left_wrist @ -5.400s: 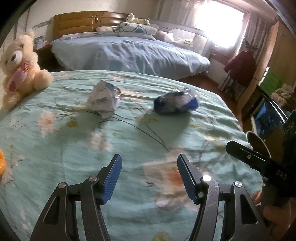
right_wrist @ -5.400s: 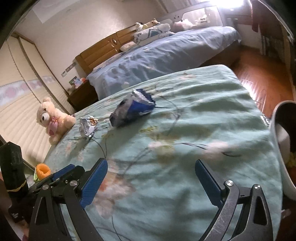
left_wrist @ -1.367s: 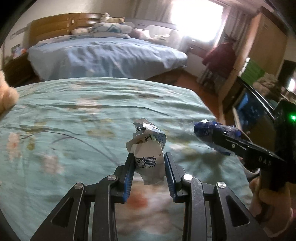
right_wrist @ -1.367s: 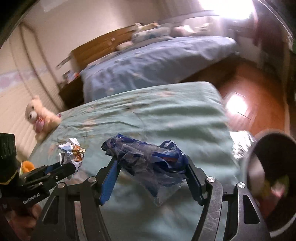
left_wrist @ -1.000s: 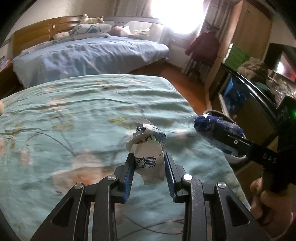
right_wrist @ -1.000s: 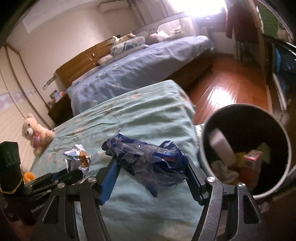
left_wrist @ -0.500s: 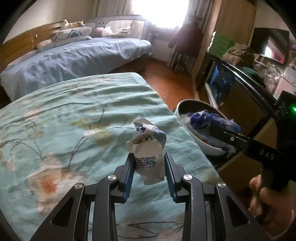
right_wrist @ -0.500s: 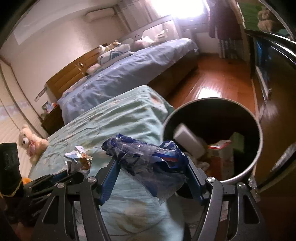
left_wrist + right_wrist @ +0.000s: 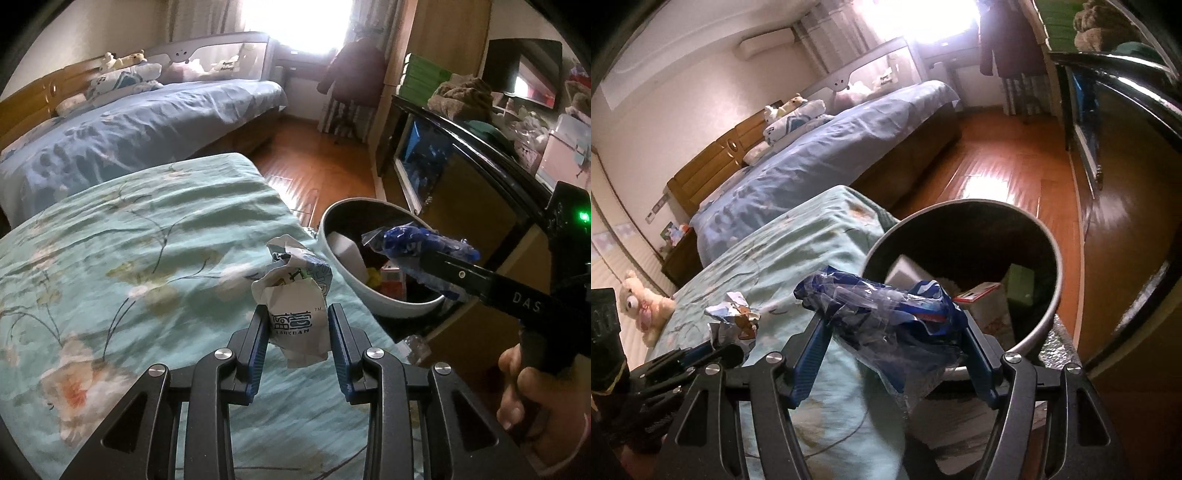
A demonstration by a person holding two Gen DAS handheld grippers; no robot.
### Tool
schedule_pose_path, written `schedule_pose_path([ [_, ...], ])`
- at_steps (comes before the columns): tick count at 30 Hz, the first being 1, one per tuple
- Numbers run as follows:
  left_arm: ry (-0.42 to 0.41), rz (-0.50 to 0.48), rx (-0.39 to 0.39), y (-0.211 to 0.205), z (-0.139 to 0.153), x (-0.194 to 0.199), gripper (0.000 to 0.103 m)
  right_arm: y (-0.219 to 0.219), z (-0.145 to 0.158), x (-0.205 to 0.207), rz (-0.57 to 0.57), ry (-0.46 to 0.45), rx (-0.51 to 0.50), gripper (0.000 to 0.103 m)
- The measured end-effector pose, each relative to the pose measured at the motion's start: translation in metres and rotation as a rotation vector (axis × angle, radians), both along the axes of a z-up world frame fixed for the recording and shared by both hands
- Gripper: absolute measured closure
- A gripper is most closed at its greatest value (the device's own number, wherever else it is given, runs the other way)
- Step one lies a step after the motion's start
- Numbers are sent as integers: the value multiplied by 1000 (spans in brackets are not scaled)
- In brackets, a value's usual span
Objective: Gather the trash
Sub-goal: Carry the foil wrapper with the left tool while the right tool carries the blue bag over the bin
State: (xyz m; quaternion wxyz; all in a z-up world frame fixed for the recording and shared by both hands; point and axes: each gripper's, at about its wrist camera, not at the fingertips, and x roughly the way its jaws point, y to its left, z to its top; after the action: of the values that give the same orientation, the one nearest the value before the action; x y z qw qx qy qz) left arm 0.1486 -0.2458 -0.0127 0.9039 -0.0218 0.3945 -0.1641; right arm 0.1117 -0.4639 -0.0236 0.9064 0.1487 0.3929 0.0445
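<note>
My left gripper (image 9: 297, 325) is shut on a crumpled white paper wrapper (image 9: 295, 295), held over the right edge of the teal floral bed cover (image 9: 129, 258). The same wrapper (image 9: 733, 321) shows at the left of the right wrist view. My right gripper (image 9: 897, 343) is shut on a crumpled blue and clear plastic bag (image 9: 886, 314), which hangs at the near rim of the round trash bin (image 9: 1049, 317). In the left wrist view the blue bag (image 9: 417, 240) sits over the bin (image 9: 369, 291). The bin holds several pieces of rubbish.
A bed with a blue cover (image 9: 129, 122) stands behind, across a strip of wooden floor (image 9: 997, 184). A dark glass-fronted cabinet (image 9: 461, 177) stands right of the bin. A teddy bear (image 9: 639, 306) sits at the far left of the teal bed.
Both grippers have swung right, off the middle of the teal bed toward the bin. The bin has come fully into view and the blue bag now reaches its rim. Both grips are unchanged.
</note>
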Motion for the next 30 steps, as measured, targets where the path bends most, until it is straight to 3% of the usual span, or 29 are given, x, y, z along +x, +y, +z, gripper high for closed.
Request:
schedule_pose_path([
  [30,-4,-62,40,-44,-4,29,72,-36,-3,19,-46,38,7,33],
])
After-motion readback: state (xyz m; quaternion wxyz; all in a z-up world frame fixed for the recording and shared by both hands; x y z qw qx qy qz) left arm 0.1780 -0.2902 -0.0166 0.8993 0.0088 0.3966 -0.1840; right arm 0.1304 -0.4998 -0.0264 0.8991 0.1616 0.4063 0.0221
